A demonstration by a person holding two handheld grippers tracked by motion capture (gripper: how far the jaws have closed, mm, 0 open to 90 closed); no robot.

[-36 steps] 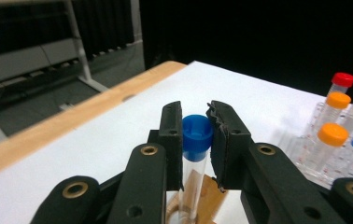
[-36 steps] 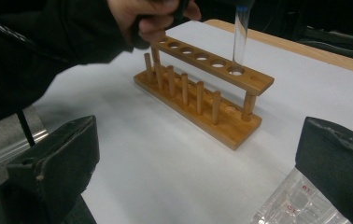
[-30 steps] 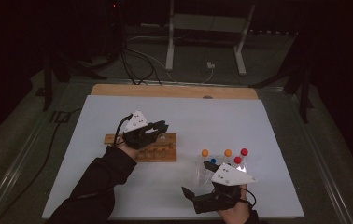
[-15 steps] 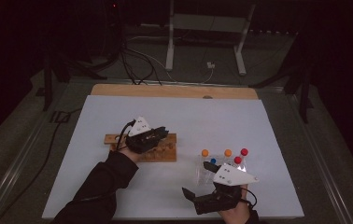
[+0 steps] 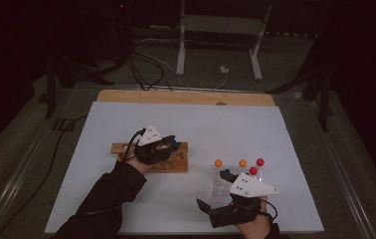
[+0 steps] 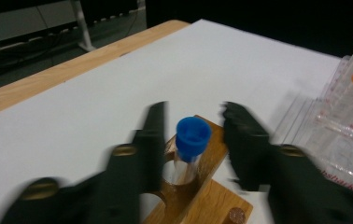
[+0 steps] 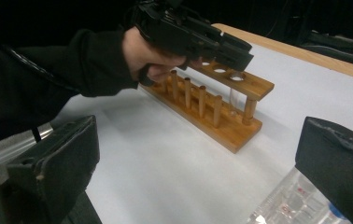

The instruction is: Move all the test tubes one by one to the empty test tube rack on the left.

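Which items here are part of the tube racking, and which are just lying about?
In use: blue-capped clear tube; wooden tube rack; clear plastic holder of orange- and red-capped tubes; left tool.
Lying about: grey metal stand; black cables.

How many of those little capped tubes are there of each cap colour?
Blue caps: 2, one standing in the wooden rack at, one in the clear holder at
Orange caps: 2
Red caps: 2
Total: 6 that show
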